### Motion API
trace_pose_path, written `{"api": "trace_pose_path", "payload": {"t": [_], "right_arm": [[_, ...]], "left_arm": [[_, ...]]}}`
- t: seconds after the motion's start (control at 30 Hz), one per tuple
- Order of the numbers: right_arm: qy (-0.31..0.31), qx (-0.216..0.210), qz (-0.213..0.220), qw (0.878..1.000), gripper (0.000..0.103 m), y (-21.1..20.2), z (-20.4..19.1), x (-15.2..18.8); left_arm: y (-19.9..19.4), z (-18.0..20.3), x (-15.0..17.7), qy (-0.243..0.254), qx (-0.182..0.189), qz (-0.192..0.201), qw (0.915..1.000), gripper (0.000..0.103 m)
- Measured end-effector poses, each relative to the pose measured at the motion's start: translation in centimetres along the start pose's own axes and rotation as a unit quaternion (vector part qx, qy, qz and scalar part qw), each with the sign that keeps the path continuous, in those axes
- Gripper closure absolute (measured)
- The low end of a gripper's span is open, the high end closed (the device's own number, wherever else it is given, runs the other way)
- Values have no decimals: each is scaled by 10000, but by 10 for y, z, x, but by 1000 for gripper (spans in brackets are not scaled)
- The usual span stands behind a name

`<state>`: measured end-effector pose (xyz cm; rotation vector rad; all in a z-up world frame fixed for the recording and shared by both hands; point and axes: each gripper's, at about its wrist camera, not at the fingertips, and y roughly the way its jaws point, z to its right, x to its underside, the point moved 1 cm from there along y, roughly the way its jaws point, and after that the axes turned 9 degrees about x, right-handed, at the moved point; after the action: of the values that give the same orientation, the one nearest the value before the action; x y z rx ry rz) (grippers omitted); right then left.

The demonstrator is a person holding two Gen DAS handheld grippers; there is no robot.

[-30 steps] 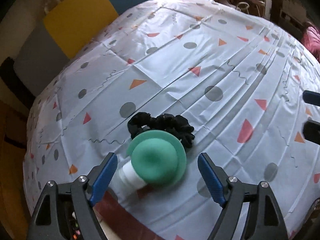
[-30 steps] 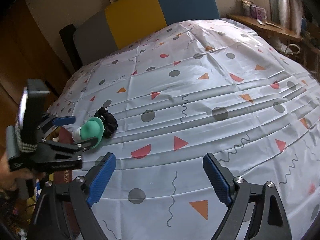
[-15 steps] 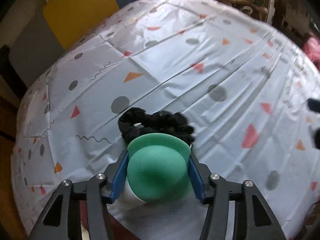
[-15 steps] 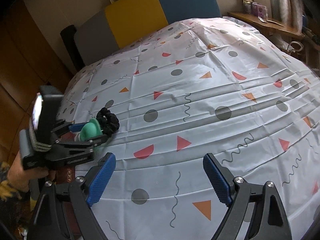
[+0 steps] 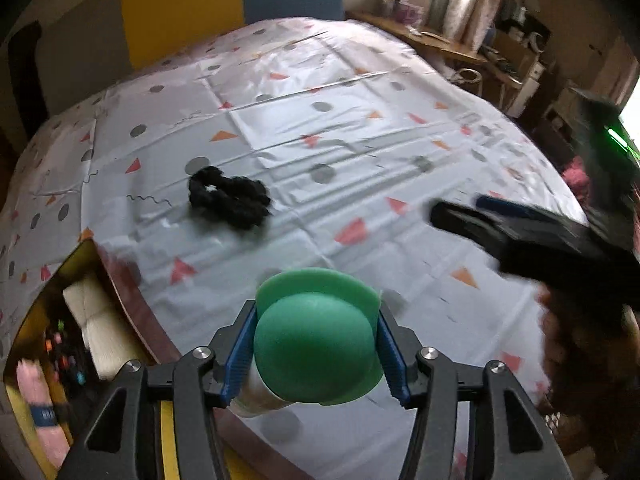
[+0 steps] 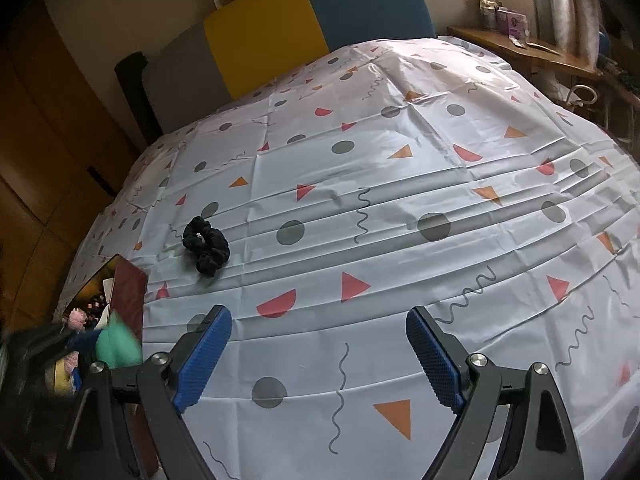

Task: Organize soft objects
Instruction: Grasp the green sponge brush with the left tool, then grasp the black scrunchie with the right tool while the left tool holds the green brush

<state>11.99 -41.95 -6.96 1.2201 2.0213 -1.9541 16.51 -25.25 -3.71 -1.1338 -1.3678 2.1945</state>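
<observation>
My left gripper (image 5: 316,344) is shut on a soft green mushroom-shaped toy (image 5: 316,340) with a white stem and holds it above the table's near edge. The toy also shows as a green blur at the lower left in the right wrist view (image 6: 118,346), beside the box. A black scrunchie (image 5: 230,196) lies on the patterned tablecloth (image 5: 340,160); it also shows in the right wrist view (image 6: 206,244). My right gripper (image 6: 318,354) is open and empty above the cloth, and appears blurred at the right in the left wrist view (image 5: 520,232).
An open box (image 5: 92,320) with a dark red wall sits at the table's left edge and holds a cream roll and other small items; it also shows in the right wrist view (image 6: 128,292). A yellow, blue and grey chair (image 6: 312,28) stands behind the table.
My left gripper closed on the green toy, lifted it off the cloth away from the scrunchie and drew back toward the box. My right gripper stayed open and barely moved.
</observation>
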Motion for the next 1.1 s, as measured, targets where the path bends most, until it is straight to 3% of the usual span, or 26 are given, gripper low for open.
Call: {"api": "trace_pose_path", "payload": {"t": [0.13,0.33,0.5,0.67,0.83,1.1], "right_arm": [[-9,-3,-5,10000,14,-1,0,1],[20,-66,-188,9998,14,3,5,4],[-244,-232,-485,9983,14,13,-5,6],[-1104,-365,-465,9921,18,23,-43,-4],[-1978,-396,-443,9784,20,50,-94,-27],[-2871,162,-298,9573,21,111,-170,-52]], "left_arm": [[-11,30,26,109,-84,183,9997,47],[-7,60,56,-131,295,138,9994,48],[-13,55,71,-484,483,296,9972,48],[-14,51,92,-476,360,493,9970,48],[-10,54,107,-282,292,581,9975,48],[-4,52,112,-183,277,639,9974,47]]}}
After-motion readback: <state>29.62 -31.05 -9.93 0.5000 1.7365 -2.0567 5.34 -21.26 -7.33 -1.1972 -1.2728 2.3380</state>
